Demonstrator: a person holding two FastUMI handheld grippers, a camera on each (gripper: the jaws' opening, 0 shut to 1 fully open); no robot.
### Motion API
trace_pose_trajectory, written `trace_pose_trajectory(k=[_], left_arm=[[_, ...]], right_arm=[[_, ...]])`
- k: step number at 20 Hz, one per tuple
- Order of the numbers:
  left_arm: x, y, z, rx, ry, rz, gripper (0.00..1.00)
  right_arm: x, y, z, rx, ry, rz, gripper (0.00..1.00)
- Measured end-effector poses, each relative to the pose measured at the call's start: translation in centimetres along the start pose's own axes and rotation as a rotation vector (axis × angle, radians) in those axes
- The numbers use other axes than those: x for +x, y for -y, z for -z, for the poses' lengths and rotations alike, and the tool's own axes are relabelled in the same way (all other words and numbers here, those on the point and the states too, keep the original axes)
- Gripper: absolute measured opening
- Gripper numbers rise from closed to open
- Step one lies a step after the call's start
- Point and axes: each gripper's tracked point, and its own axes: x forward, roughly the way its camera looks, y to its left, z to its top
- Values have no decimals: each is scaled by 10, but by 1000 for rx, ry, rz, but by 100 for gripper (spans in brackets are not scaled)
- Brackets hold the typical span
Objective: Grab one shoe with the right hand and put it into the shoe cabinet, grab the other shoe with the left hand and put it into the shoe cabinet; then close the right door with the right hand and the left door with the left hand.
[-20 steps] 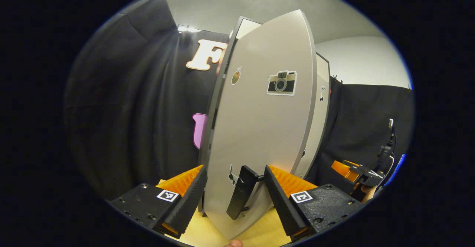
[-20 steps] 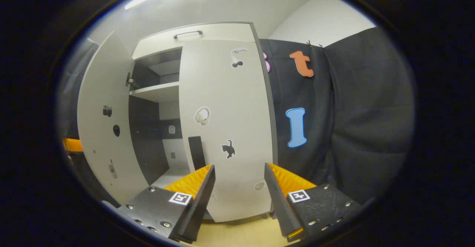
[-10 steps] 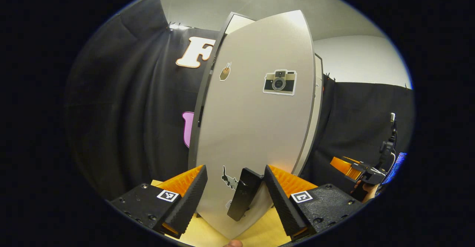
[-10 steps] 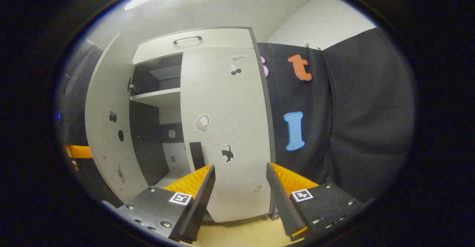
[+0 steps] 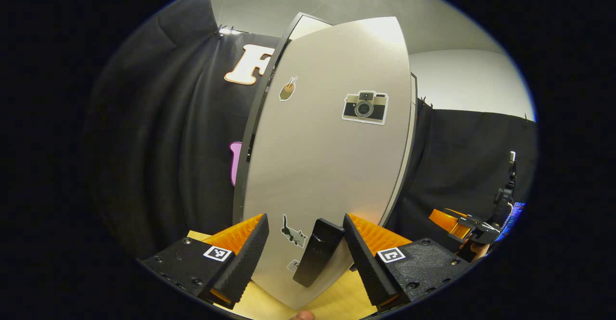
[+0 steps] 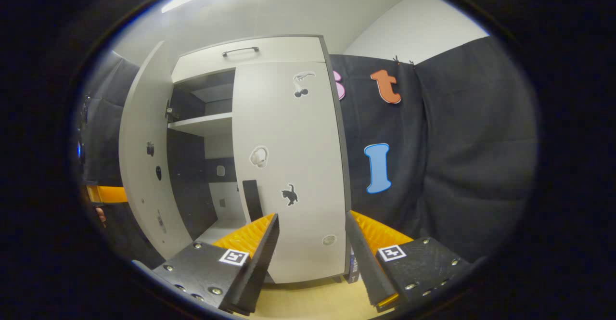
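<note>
The shoe cabinet's left door (image 5: 332, 166), pale grey with a camera sticker, stands partly open right in front of my left gripper (image 5: 304, 224). That gripper is open, and the door's black handle (image 5: 317, 252) sits between its fingers, close to the right one. In the right gripper view the right door (image 6: 288, 166) lies flat against the cabinet front, with its black handle (image 6: 252, 199) at its left edge. My right gripper (image 6: 311, 216) is open and holds nothing, a short way in front of that door. The left door (image 6: 142, 166) stands ajar at the left.
Through the gap I see a white shelf (image 6: 202, 122) and dark inner walls. A drawer front with a bar handle (image 6: 240, 50) tops the cabinet. The cabinet stands on a light wooden surface (image 6: 308, 300). The right gripper (image 5: 457, 220) shows far right in the left gripper view.
The left door has swung further toward the cabinet with my left gripper at its handle, so the gap is narrower. My right gripper has barely moved.
</note>
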Motion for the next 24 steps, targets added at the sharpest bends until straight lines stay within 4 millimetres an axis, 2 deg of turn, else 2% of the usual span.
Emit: trace_pose_trajectory(k=[4, 10, 17, 24], left_arm=[[10, 12, 9, -11, -20, 20, 94], [27, 30, 27, -38, -65, 55, 94], [51, 45, 28, -16, -73, 82, 95], [48, 48, 28, -11, -67, 60, 95]], right_arm=[[-6, 3, -1, -6, -4, 2, 83], [-22, 20, 2, -28, -14, 31, 83], [-22, 36, 5, -24, -24, 50, 83], [-20, 33, 5, -19, -19, 16, 82]])
